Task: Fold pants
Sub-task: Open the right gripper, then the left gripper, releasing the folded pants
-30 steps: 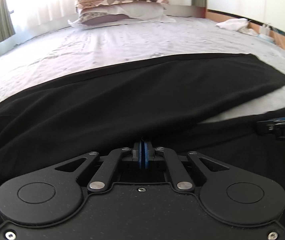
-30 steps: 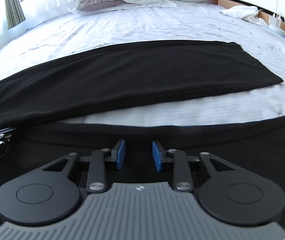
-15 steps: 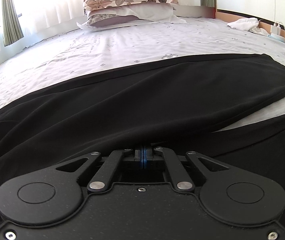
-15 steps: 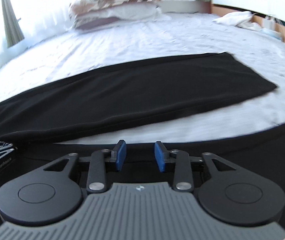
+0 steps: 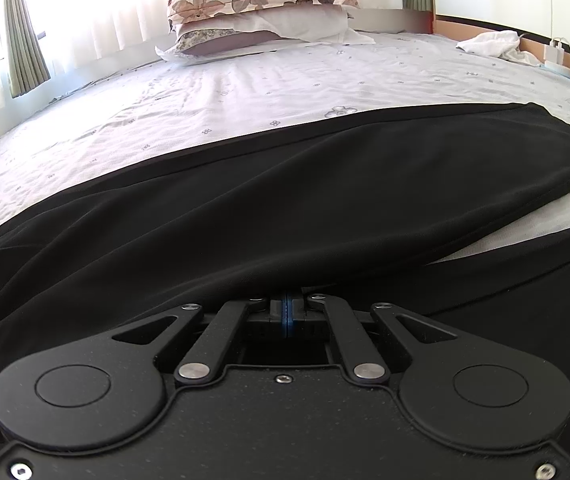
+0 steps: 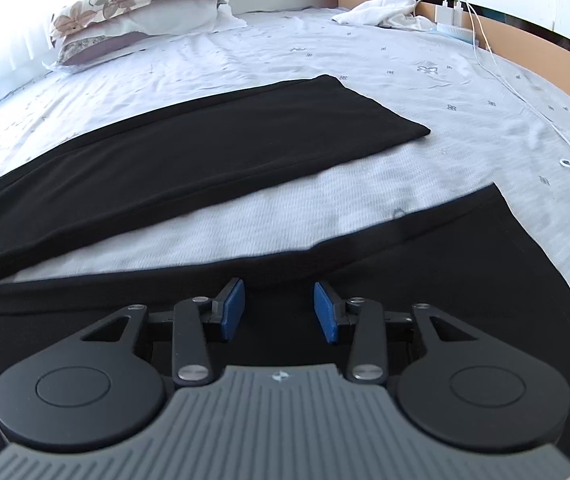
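Note:
Black pants [image 5: 285,208] lie spread on the bed, legs running to the right. In the left wrist view my left gripper [image 5: 287,312] is shut, its blue pads pressed together on the pants' fabric, which rises in a fold toward it. In the right wrist view the far leg [image 6: 213,152] and the near leg [image 6: 425,272] lie apart with a strip of sheet between them. My right gripper [image 6: 279,312] is open over the near leg, nothing between its blue pads [image 6: 231,312].
The bed has a white patterned sheet [image 6: 425,92]. Stacked pillows [image 5: 261,12] sit at the head. A white cloth [image 6: 385,12], a charger [image 6: 451,14] and a white cable [image 6: 533,108] lie along the right edge. Curtains [image 5: 25,52] hang at the left.
My right gripper has swung to the right along the near leg, so the leg ends now show. My left gripper stays shut on the fabric, lifting it slightly.

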`<state>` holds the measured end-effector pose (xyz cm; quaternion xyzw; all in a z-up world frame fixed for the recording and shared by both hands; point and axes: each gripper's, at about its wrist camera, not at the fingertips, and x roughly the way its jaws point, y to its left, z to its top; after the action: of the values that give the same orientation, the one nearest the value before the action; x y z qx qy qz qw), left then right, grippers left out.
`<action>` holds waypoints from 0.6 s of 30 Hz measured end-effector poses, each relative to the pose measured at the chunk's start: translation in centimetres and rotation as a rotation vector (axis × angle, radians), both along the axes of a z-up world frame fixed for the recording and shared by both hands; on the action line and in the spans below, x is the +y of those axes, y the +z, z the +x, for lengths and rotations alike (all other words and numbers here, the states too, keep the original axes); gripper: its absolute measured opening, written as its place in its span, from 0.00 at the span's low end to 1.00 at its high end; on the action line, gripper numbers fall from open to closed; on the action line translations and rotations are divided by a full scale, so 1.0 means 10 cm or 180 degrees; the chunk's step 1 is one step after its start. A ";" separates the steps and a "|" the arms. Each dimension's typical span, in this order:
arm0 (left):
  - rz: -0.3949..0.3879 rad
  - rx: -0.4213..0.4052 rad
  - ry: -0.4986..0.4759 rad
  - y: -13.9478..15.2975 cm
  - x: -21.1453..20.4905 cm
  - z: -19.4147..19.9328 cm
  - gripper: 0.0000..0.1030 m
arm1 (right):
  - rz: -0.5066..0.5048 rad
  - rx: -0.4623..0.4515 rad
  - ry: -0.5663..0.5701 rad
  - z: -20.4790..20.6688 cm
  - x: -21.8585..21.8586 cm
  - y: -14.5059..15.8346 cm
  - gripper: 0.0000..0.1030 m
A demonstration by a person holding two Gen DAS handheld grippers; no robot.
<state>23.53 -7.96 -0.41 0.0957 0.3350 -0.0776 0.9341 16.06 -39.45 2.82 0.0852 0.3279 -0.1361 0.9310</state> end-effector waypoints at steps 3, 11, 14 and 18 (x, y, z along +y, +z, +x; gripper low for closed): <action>-0.0048 0.0026 0.0025 0.04 0.01 0.02 0.04 | -0.0072 0.0079 0.0039 0.07 0.01 0.01 0.58; -0.0179 0.0235 -0.0174 0.37 0.37 -0.09 0.33 | -0.0191 0.0192 0.0217 -0.04 0.05 0.19 0.75; -0.0181 0.0230 -0.0070 0.54 0.65 -0.10 0.38 | -0.0110 0.0141 0.0165 -0.07 -0.02 0.32 0.78; -0.0279 0.0159 0.0250 0.79 1.14 -0.03 0.56 | 0.0160 0.0016 0.0081 -0.03 -0.18 0.56 0.84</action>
<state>23.21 3.43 7.50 0.0396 0.3579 -0.0578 0.9311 15.79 -41.21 8.39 0.1040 0.3346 -0.1163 0.9294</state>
